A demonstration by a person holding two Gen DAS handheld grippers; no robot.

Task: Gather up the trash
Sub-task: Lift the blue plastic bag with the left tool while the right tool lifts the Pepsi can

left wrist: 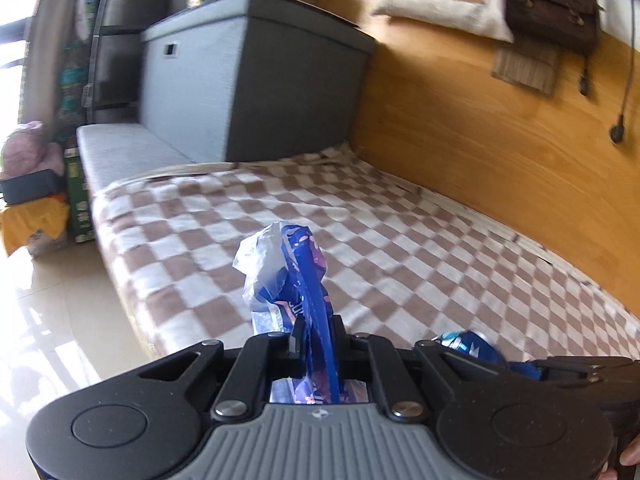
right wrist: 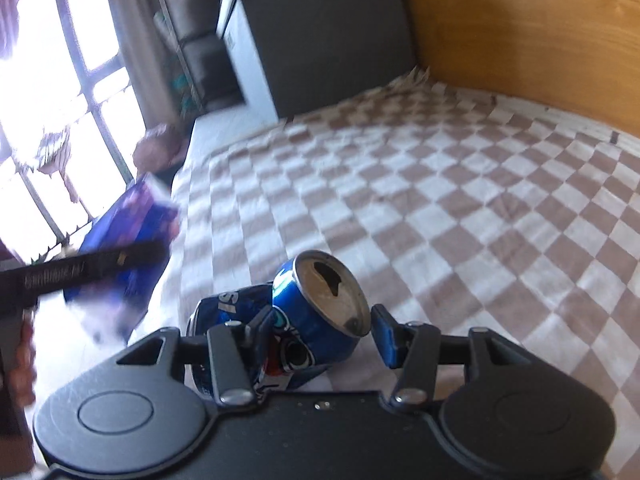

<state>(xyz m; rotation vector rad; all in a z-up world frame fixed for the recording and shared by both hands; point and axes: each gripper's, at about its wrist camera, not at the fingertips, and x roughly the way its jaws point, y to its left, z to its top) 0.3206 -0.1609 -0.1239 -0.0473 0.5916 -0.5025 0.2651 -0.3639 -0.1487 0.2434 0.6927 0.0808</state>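
My left gripper is shut on a crumpled blue and silver snack wrapper, held upright above the checkered bed. The wrapper also shows blurred at the left of the right wrist view, with the left gripper's finger across it. My right gripper is closed around a crushed blue Pepsi can, opening facing up and away, just above the bed. The can's end peeks into the left wrist view at the lower right.
A brown and white checkered blanket covers the bed. A wooden headboard wall runs along the right. A grey storage box stands at the far end. Tiled floor and clutter lie left of the bed.
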